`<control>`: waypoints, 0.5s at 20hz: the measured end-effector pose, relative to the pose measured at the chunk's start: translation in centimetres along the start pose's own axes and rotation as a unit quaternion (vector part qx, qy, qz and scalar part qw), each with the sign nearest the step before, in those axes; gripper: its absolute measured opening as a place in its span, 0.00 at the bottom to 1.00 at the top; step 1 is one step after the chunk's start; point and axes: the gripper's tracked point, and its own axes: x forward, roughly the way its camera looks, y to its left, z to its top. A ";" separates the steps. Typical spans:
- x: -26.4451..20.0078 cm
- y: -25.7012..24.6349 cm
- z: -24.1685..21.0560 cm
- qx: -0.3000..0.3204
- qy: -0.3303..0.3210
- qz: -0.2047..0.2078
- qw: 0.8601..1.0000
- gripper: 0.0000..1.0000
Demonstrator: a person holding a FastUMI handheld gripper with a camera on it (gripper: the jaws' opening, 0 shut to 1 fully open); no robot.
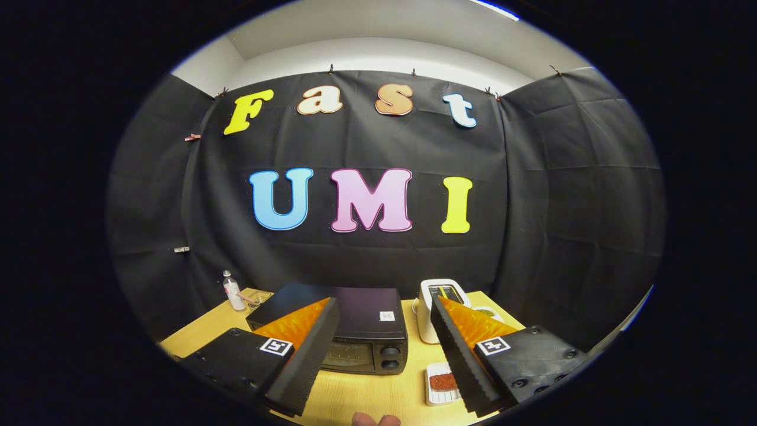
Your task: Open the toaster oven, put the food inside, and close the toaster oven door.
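One wooden table (366, 396) (black-draped booth) under the open tool (378, 355), oven (366, 331) ahead.

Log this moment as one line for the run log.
gripper: open, holding nothing, above table | toaster oven: door closed, beyond the jaws | food tray: on table, right of oven | step: door not yet opened

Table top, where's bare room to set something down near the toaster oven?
Bare wood lies on the table in front of the toaster oven, between the open gripper's fingers, and left of the food tray. It is crowded around the white toaster and by the small bottle at the back corner.
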 end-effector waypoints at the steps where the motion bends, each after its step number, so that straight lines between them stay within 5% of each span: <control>1: 0.4 0.7 -0.2 0.000 -0.002 0.002 1.000 0.97; 10: 5.0 7.9 -6.5 0.008 0.010 0.008 1.000 0.98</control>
